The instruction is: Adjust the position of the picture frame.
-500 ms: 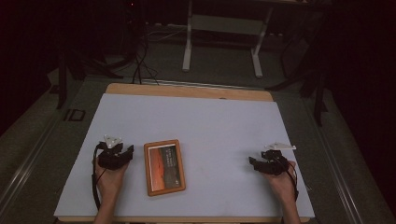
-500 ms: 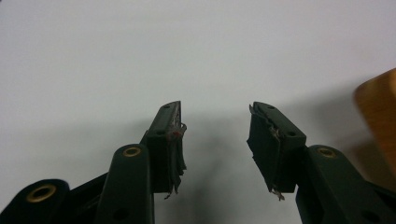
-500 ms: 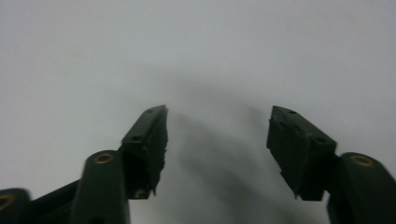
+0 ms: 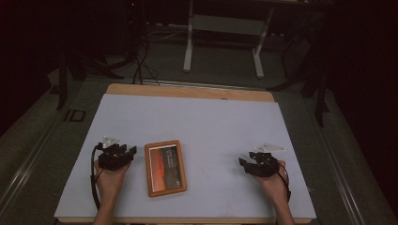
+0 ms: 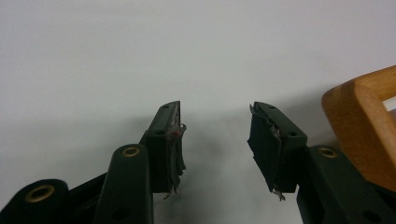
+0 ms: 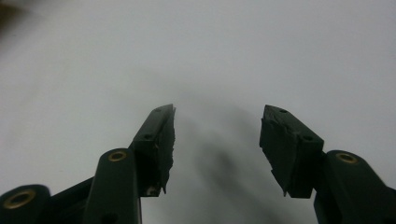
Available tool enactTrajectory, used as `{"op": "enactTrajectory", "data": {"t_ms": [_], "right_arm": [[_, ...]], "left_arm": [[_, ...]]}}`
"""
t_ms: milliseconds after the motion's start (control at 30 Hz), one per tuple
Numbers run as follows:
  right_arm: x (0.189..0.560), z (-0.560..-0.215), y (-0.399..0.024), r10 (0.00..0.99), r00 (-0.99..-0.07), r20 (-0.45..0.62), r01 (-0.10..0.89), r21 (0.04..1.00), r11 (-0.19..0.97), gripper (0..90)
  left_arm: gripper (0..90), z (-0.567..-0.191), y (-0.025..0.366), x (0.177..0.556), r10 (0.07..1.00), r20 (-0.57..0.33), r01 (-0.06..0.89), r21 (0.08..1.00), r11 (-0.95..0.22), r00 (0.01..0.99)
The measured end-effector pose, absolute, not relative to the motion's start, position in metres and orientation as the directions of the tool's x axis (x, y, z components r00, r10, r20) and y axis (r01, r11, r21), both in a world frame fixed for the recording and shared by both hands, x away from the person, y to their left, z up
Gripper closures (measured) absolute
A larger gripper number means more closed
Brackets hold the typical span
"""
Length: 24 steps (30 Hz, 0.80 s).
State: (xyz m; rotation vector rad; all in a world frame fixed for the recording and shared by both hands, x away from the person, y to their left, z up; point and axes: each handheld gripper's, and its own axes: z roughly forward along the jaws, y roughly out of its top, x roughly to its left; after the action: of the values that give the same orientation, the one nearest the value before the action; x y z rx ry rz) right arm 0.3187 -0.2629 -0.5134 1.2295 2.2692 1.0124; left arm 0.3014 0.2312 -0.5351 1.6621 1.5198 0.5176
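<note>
A flat, rectangular picture frame (image 4: 165,168) of orange-brown wood, with rounded corners and a reddish print inside, lies lower left of centre on the smooth pale sheet covering the table (image 4: 202,126). The left gripper (image 4: 123,151) rests just beside the frame's left edge, its black jaws apart and empty. The right gripper (image 4: 248,165) sits at lower right, well apart from the frame, jaws likewise spread with nothing between.

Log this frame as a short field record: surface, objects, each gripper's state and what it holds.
surface: table with a pale sheet over it, wooden edge at the far side
object: wooden-framed picture, lying flat, nearer the left gripper
left gripper: open, holding nothing, beside the frame
right gripper: open, holding nothing, over bare sheet
contact: none
</note>
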Motion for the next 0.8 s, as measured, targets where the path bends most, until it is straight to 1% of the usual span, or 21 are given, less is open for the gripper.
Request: {"op": "enactTrajectory", "data": {"t_ms": [133, 233, 333, 467, 533, 700, 800], "right_arm": [[0.318, -0.51, -0.255, 0.821, -0.569, 0.047, 0.565, 0.747, 0.35, 44.9], [0.319, -0.507, -0.247, 0.8, -0.597, 0.063, 0.556, 0.751, 0.356, 44.8], [0.32, -0.502, -0.238, 0.777, -0.626, 0.064, 0.541, 0.754, 0.373, 48.1], [0.321, -0.498, -0.224, 0.751, -0.658, 0.049, 0.513, 0.759, 0.4, 53.8], [0.323, -0.497, -0.217, 0.738, -0.673, 0.043, 0.503, 0.759, 0.413, 57.8], [0.324, -0.492, -0.196, 0.686, -0.727, 0.037, 0.462, 0.765, 0.448, 71.0], [0.324, -0.489, -0.184, 0.665, -0.746, 0.027, 0.44, 0.77, 0.462, 77.7]], "left_arm": [[52.6, -0.534, 0.233, 0.298, 0.941, -0.257, 0.625, 0.778, 0.067, 0.219], [53.0, -0.533, 0.233, 0.297, 0.938, -0.245, 0.633, 0.773, 0.036, 0.245], [54.5, -0.531, 0.232, 0.295, 0.936, -0.241, 0.637, 0.771, 0.024, 0.257], [55.4, -0.53, 0.231, 0.293, 0.926, -0.255, 0.648, 0.762, 0.013, 0.28], [56.4, -0.53, 0.23, 0.292, 0.927, -0.241, 0.645, 0.765, -0.002, 0.288], [56.2, -0.527, 0.227, 0.289, 0.914, -0.246, 0.639, 0.769, -0.018, 0.322], [54.7, -0.524, 0.225, 0.286, 0.916, -0.224, 0.628, 0.777, -0.039, 0.334]]}}
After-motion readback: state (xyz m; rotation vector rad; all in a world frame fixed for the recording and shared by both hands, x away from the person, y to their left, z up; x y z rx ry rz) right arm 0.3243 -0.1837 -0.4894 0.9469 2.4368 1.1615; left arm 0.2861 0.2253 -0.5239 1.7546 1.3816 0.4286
